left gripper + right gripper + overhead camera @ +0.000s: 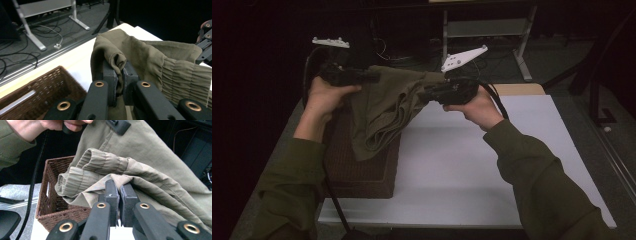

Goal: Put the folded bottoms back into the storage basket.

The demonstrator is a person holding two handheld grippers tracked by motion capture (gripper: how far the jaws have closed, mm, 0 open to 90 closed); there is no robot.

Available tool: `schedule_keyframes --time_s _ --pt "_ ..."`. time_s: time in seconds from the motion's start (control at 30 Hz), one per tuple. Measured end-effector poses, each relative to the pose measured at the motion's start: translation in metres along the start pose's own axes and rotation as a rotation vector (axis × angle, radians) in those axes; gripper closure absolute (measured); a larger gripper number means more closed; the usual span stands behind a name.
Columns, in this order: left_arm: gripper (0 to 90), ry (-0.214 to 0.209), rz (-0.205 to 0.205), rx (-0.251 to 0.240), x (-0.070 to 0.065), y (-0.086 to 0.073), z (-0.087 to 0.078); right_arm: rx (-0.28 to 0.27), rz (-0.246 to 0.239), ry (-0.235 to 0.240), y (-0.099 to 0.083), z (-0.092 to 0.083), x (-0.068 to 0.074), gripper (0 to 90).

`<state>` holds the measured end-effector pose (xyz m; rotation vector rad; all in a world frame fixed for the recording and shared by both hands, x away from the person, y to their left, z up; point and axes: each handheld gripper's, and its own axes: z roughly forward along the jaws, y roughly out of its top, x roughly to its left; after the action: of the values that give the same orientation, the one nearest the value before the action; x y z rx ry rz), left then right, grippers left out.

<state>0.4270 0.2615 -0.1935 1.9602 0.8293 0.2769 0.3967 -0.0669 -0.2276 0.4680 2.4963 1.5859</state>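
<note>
Above the basket: the olive-green fabric garment with a gathered elastic band [384, 107] hangs in the air between the two grippers, its lower folds drooping over the brown woven wicker basket [362, 172] at the left end of the white table [472, 170].
Left gripper: the left gripper [121, 71] is clenched on a rolled fold of the garment's edge, cloth bunched between the pads.
Right gripper: the right gripper [119, 188] is pinched tight on another edge of the same cloth, near the ribbed band.
Step in hand: by my reckoning, lifting the garment clear of the basket and spreading it between both hands.
Next move: probably carrying it over the bare table and drawing the hands apart, keeping both pinches firm so the loose folds open without snagging the basket rim.
Look of the garment: thin, soft, creased; doubled over itself in the middle, elastic section puckered, lower end sagging.
</note>
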Motion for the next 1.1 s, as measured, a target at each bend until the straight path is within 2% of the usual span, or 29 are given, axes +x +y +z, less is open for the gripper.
schedule_keyframes --time_s 0.07,0.2,0.23,0.5,0.53,0.57,0.67,0.77,0.87,1.1 --pt "83.9 0.02 -0.012 -0.005 0.008 -0.005 -0.009 0.004 -0.002 0.011 0.003 0.01 0.001 85.6" --pt "83.9 0.042 -0.025 -0.008 0.016 -0.012 -0.019 0.007 -0.006 0.024 0.007 0.02 0.003 85.7" --pt "83.9 0.049 -0.03 -0.01 0.018 -0.015 -0.022 0.011 -0.01 0.033 0.01 0.028 0.005 85.7" --pt "83.9 0.117 -0.067 -0.006 0.036 -0.037 -0.045 0.025 -0.009 0.068 0.016 0.06 0.01 85.7" --pt "83.9 0.117 -0.067 -0.006 0.036 -0.037 -0.045 0.028 -0.012 0.073 0.016 0.064 0.011 85.6" --pt "83.9 0.127 -0.071 -0.003 0.038 -0.04 -0.047 0.028 -0.012 0.073 0.016 0.064 0.011 85.6" --pt "83.9 0.169 -0.075 -0.002 0.044 -0.051 -0.054 0.054 -0.019 0.087 0.017 0.08 0.016 85.6" --pt "83.9 0.184 -0.08 -0.001 0.047 -0.056 -0.057 0.069 -0.028 0.1 0.017 0.091 0.019 85.6" --pt "84.0 0.211 -0.1 0.0 0.053 -0.066 -0.063 0.079 -0.025 0.111 0.016 0.1 0.021 85.6" --pt "83.9 0.242 -0.128 0.007 0.063 -0.08 -0.071 0.084 -0.007 0.134 0.012 0.116 0.022 85.6"
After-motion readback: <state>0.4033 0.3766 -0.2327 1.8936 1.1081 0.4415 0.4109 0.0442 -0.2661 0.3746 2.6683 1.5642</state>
